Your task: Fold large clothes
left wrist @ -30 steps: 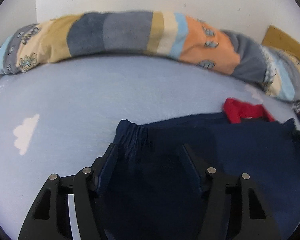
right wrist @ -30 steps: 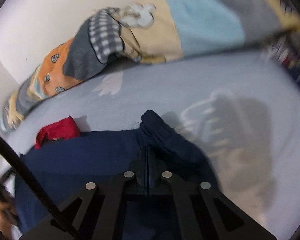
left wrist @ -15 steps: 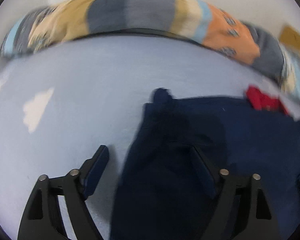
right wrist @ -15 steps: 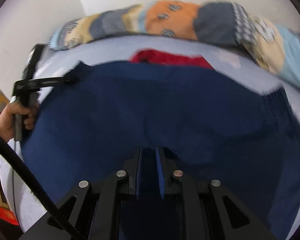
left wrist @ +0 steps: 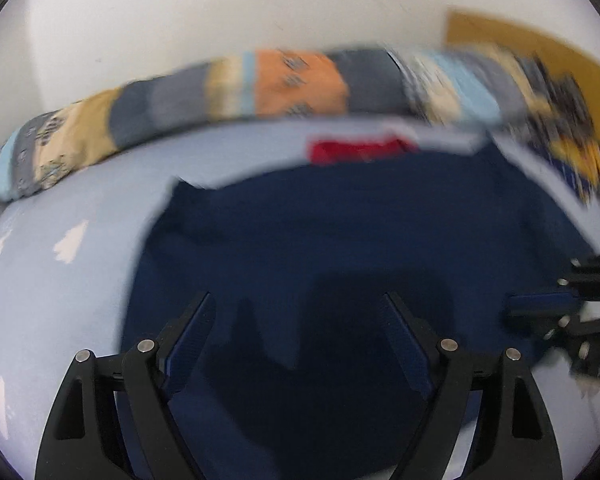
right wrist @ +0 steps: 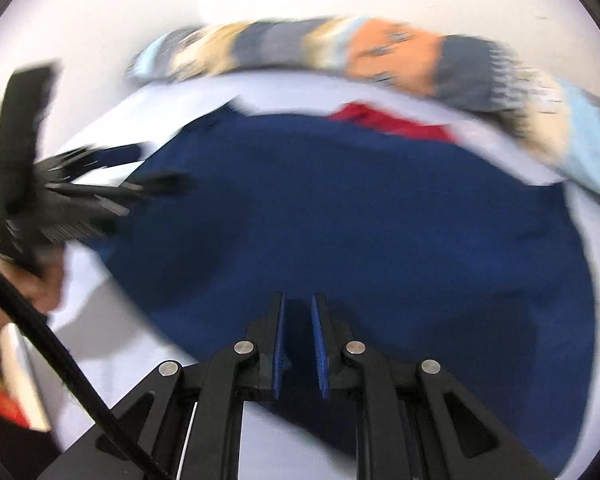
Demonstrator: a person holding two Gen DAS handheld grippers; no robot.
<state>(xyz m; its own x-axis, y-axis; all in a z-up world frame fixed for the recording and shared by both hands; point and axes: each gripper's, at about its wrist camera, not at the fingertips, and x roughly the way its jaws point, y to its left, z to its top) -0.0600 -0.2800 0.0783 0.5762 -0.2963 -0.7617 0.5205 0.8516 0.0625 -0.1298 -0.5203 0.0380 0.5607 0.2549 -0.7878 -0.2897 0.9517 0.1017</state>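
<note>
A large navy blue garment (left wrist: 340, 248) lies spread on the light blue bed sheet (left wrist: 72, 280); it also shows in the right wrist view (right wrist: 340, 208). Its red collar (left wrist: 352, 151) points to the far side and shows in the right wrist view (right wrist: 396, 122) too. My left gripper (left wrist: 298, 312) is open wide above the garment's near part, holding nothing. My right gripper (right wrist: 299, 312) hovers over the garment's near edge with jaws a narrow gap apart and nothing between them. Each gripper appears in the other's view: the right gripper (left wrist: 556, 308) and the left gripper (right wrist: 100, 184). Both frames are blurred.
A long patchwork bolster (left wrist: 260, 84) lies along the white wall behind the garment, also in the right wrist view (right wrist: 380, 56). A yellow-brown board (left wrist: 540, 48) stands at the far right. White cloud prints (left wrist: 70, 242) mark the sheet on the left.
My right gripper let go of the navy sleeve it was pinching and swung back over the garment. My left gripper stayed open and pulled back and right. The garment now lies flatter.
</note>
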